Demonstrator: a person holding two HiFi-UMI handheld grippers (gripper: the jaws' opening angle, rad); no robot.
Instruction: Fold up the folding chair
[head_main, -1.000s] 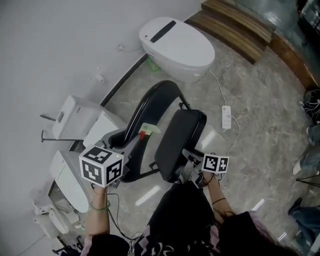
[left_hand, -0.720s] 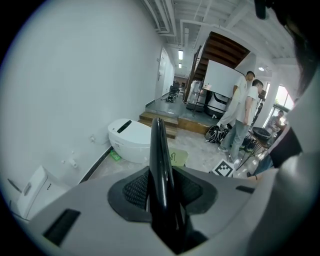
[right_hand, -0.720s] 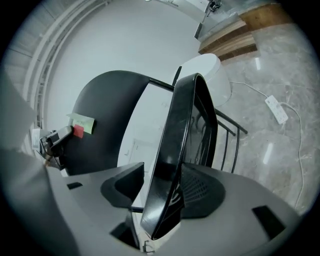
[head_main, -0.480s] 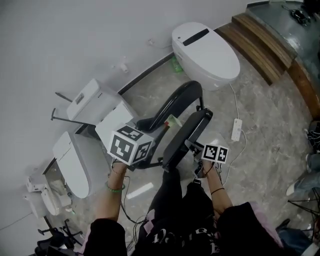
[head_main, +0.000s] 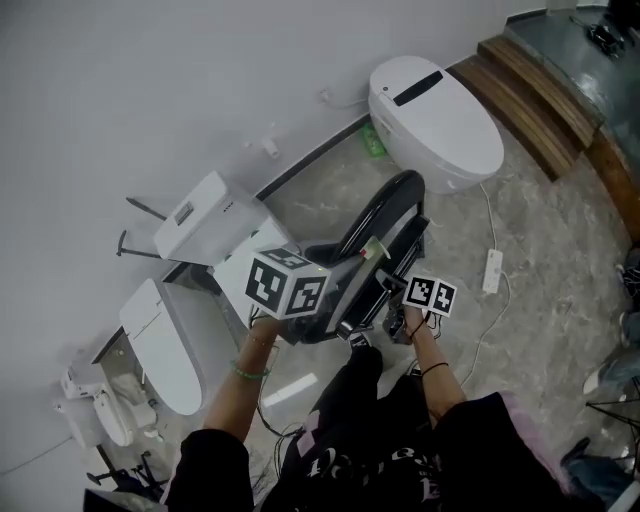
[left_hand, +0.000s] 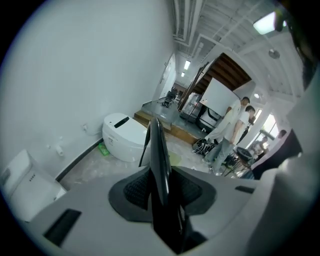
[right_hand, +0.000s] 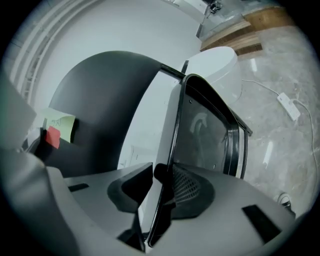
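The black folding chair (head_main: 385, 220) stands on the stone floor, its seat swung up close against the backrest. My left gripper (head_main: 322, 268) holds the chair from the left. In the left gripper view a thin black edge of the chair (left_hand: 157, 145) runs between the jaws of the left gripper (left_hand: 162, 186), both pads press on it, and the jaws are closing. My right gripper (head_main: 392, 292) is at the seat's side. In the right gripper view the seat's rim (right_hand: 172, 150) lies against one pad of the right gripper (right_hand: 160, 189), with a gap to the other as the jaws close.
A white toilet (head_main: 435, 120) stands just behind the chair. Loose white toilet parts (head_main: 205, 230) and a lid (head_main: 160, 345) lie at the left by the wall. A power strip (head_main: 492, 270) with its cord lies at the right. Wooden steps (head_main: 540, 90) rise at the far right. People (left_hand: 232, 130) stand farther off.
The seat has swung up toward the backrest, so the chair looks much narrower. Both grippers have come closer together, the right one moving farther.
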